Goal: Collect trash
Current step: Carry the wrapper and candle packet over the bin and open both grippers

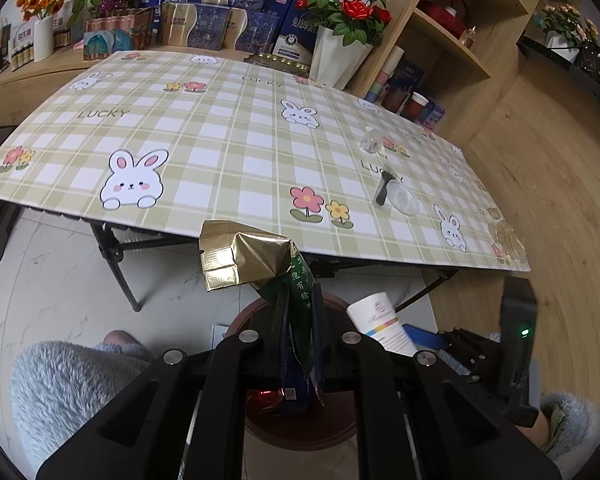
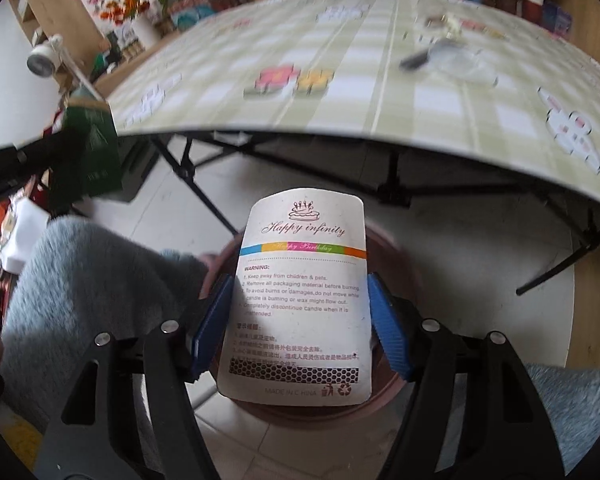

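Observation:
My left gripper (image 1: 298, 340) is shut on a green and gold foil packet (image 1: 256, 258), held upright above a reddish-brown bin (image 1: 244, 320) on the floor in front of the table. My right gripper (image 2: 300, 320) is shut on a white candle package (image 2: 300, 300) printed "Happy infinity", held over the same bin (image 2: 384, 240). That package also shows in the left wrist view (image 1: 384, 322), and the foil packet in the right wrist view (image 2: 88, 152). A black plastic fork (image 1: 382, 188), a clear lid (image 1: 404, 198) and a clear cup (image 1: 370, 140) lie on the table.
The folding table (image 1: 220, 140) has a green plaid cloth with rabbits. Crumpled clear plastic (image 1: 506, 236) sits at its near right corner. Boxes and flower pots (image 1: 340, 40) line the back. A wooden shelf (image 1: 460, 40) stands at right. Grey fuzzy trouser legs (image 1: 68, 380) flank the bin.

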The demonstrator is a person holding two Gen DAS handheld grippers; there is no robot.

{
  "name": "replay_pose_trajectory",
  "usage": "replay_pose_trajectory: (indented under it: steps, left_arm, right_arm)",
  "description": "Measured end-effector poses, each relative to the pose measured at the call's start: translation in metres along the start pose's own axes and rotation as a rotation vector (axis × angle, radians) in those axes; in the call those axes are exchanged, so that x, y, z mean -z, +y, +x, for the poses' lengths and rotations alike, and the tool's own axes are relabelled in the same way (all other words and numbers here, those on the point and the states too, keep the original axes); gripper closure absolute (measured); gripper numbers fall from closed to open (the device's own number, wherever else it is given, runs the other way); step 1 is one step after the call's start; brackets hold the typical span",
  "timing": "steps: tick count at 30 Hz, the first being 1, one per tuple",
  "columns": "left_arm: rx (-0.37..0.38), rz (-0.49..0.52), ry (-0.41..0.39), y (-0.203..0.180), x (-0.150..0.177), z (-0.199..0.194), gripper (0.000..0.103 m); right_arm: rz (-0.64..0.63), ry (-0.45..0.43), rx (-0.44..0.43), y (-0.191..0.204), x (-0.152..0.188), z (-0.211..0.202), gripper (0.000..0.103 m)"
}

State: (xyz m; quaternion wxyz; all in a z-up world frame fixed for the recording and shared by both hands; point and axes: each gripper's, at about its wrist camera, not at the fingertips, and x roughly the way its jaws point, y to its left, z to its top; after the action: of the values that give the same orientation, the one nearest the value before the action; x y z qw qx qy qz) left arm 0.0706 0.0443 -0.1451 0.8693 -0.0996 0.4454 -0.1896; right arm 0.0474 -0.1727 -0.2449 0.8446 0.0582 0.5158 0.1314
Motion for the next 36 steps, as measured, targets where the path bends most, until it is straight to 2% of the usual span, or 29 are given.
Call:
replay_pose_trajectory:
  steps: [4,9,12,19,25,31,36]
  left_arm:
    - [-0.003,-0.006,0.010,0.001,0.004,0.001,0.093]
    - [-0.002,0.004,0.017,-0.003,0.007,0.004,0.093]
    - [0.003,0.009,0.032,-0.004,0.011,0.008,0.093]
    - [0.013,0.014,0.081,-0.005,0.021,0.021,0.093]
    - [0.045,0.029,0.215,-0.008,0.038,0.055,0.093]
    - [0.054,0.083,0.315,-0.020,0.052,0.082,0.093]
    - [0.049,0.108,0.358,-0.023,0.059,0.093,0.093]
  right_arm:
    - [0.001,0.062,0.002,0.004,0.009,0.012,0.034]
    - [0.013,0.098,0.021,0.005,0.014,0.018,0.031]
    - [0.026,0.095,0.025,0.001,0.013,0.016,0.024]
    - [0.069,0.002,0.079,-0.014,0.006,-0.003,0.022]
    - [0.115,-0.132,0.175,-0.034,0.002,-0.029,0.015]
    - [0.155,-0.163,0.216,-0.045,0.006,-0.033,0.011]
    - [0.190,-0.157,0.220,-0.052,0.006,-0.032,0.011]
